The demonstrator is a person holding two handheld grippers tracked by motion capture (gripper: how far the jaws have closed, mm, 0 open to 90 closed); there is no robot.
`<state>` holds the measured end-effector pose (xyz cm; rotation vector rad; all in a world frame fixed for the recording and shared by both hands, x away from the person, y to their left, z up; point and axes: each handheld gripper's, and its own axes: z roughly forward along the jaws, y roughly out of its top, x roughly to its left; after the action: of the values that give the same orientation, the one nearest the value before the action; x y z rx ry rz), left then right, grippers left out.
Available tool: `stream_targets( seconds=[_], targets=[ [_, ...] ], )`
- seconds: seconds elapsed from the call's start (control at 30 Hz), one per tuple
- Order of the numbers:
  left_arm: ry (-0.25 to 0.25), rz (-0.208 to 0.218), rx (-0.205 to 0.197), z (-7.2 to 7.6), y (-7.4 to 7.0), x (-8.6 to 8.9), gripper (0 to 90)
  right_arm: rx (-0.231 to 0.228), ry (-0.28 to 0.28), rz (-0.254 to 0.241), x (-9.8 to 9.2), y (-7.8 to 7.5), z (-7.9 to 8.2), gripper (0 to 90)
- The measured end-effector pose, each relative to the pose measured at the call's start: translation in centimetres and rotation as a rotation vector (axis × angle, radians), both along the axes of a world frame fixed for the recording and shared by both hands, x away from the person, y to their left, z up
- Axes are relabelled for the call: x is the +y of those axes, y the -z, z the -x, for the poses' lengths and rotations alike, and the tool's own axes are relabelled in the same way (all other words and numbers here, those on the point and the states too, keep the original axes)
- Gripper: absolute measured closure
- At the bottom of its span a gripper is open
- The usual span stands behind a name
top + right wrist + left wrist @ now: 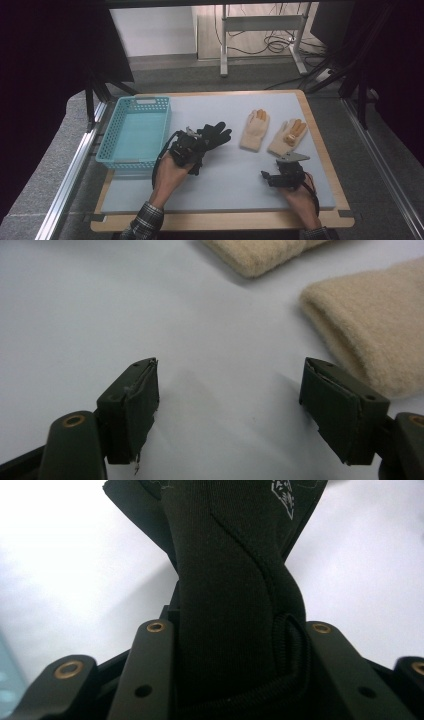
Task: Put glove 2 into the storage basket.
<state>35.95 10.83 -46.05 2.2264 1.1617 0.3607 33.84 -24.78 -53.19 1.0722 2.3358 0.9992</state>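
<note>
High view: the left gripper (pixel 186 146) grasps the black glove (pixel 214 134) just above the bench (pixel 220 175), beside the turquoise basket (pixel 135 131). To do this well, lift until the fingers clear the basket's rim before carrying across.

Left gripper view: the glove's cuff (pixel 235 630) is bunched between the clenched jaws and hangs forward.

Right gripper view: the right gripper (pixel 230 405) stands released over the bare bench, a cream glove (pixel 370 325) near its right jaw.
</note>
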Motion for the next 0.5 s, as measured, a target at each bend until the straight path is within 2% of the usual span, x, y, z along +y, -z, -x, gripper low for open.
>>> stream_targets(
  seconds=[0.37,0.5],
  targets=[
    [-0.084,0.006,-0.02,-2.1,-3.8,3.7,64.5,0.001,0.0,-0.001,0.0,0.0,0.0,23.1],
    [-0.13,-0.018,-0.03,-2.7,-5.0,5.3,64.5,0.001,0.0,-0.001,0.0,0.0,0.0,23.1]
  ],
)
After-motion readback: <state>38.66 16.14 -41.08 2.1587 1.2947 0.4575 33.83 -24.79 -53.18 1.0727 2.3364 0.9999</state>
